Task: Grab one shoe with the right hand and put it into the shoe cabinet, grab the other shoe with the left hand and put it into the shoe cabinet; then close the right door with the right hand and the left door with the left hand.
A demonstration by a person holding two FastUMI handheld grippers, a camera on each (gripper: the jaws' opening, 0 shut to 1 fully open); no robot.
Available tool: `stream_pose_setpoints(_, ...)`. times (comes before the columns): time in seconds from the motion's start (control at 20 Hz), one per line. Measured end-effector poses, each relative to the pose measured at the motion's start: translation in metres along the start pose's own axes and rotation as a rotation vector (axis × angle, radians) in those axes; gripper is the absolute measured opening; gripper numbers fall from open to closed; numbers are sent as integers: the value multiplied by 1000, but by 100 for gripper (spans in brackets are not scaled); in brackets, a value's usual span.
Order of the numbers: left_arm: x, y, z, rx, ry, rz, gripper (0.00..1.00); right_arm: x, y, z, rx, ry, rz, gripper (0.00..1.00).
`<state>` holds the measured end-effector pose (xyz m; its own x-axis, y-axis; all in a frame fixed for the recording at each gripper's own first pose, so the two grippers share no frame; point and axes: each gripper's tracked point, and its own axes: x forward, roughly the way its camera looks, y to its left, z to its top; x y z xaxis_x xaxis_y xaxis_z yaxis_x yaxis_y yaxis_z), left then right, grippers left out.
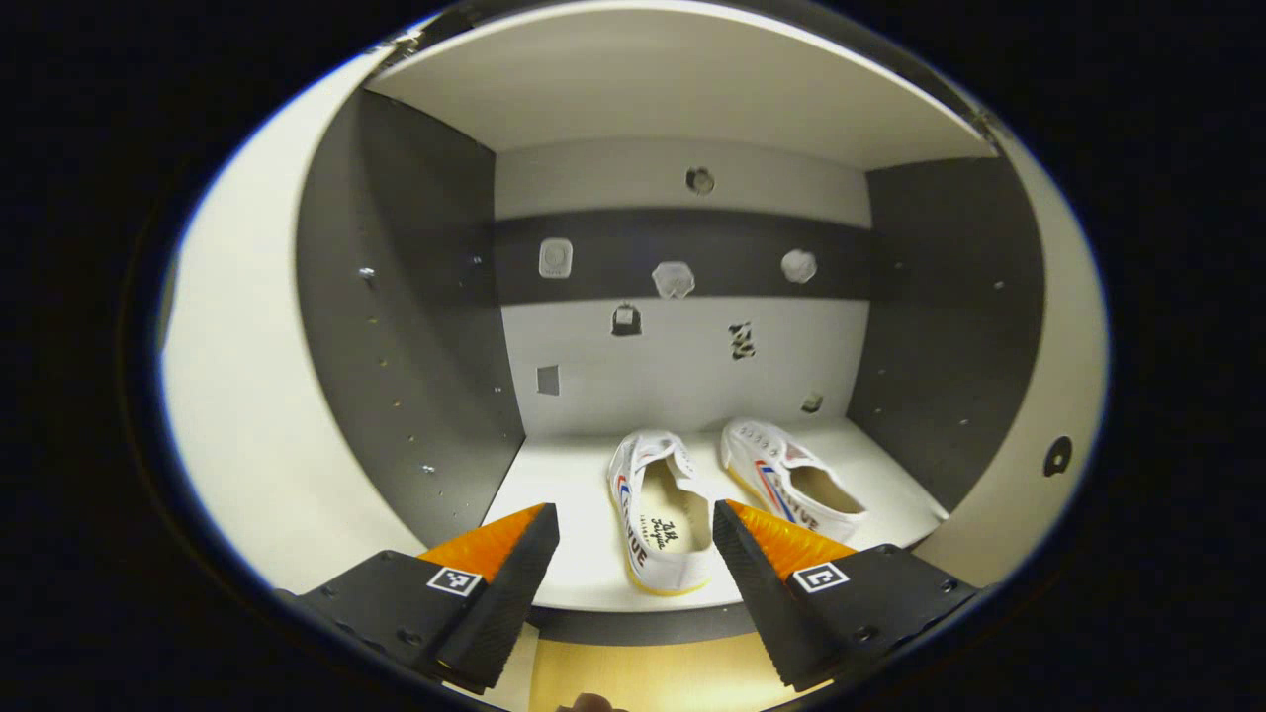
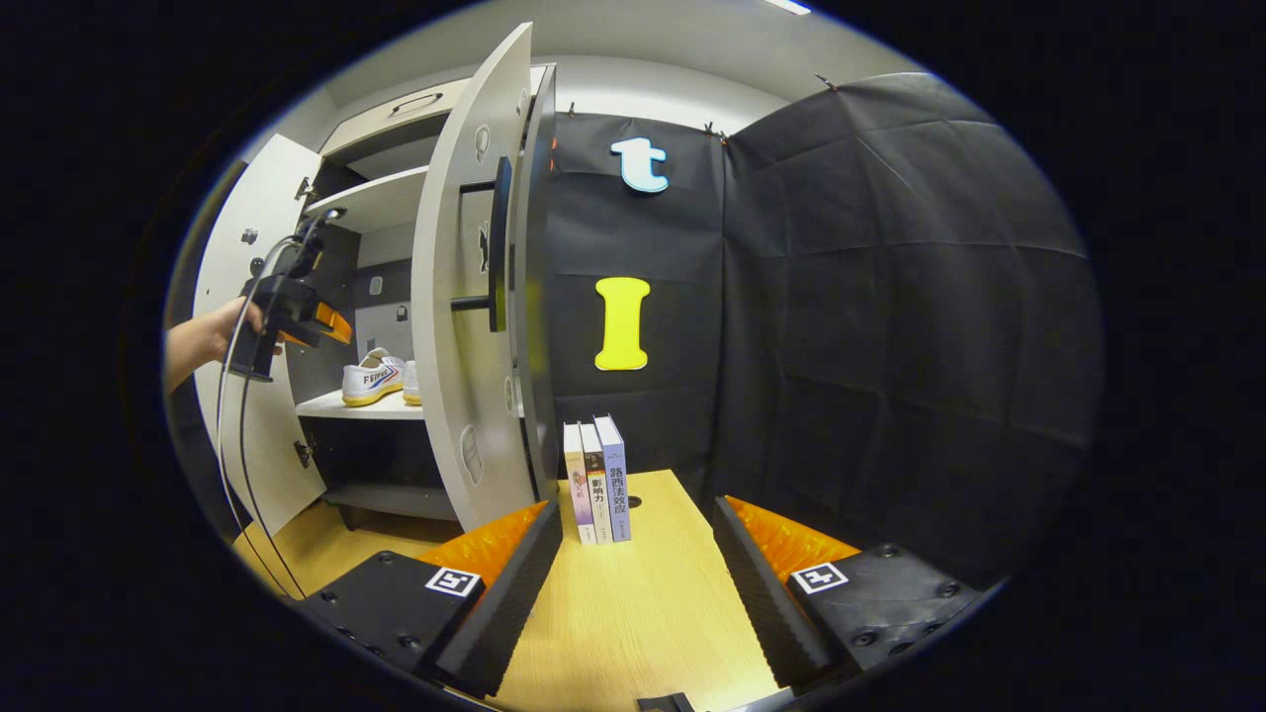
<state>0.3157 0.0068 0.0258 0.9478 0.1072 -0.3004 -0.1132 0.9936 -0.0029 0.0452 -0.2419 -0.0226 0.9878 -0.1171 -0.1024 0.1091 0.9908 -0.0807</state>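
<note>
Two white shoes (image 1: pixel 661 514) (image 1: pixel 786 482) sit side by side on the open shoe cabinet's (image 1: pixel 415 326) shelf.

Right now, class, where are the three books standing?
In the right gripper view the books stand upright on the wooden table, against the black cloth wall, just right of the cabinet's open right door.
</note>
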Motion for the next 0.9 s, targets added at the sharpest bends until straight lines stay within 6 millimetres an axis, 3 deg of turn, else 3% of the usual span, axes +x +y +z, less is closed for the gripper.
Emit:
stream_pose_setpoints(0.25, -80, -30, -29, 35, -135, -16, 98, 9, 15, 34, 60, -17, 43, 98)
stream_pose_setpoints(0.5, -142, -68, -69, -31, -173, -82, 97, 27, 9, 92, 47, -97, 46, 98)
stream_pose_setpoints(0.7, -166, -82, -103, 2, -192, -115, 98, 46, 12, 135, 64, -165, 86, 100)
stream_pose_setpoints(0.8, -171, -91, -136, -25, -142, -137, 98, 58, 16, 148, 68, -181, 112, 99)
stream_pose_setpoints(0.9, -177, -98, -154, -72, -112, -150, 98, 69, 18, 154, 62, -178, 142, 99)
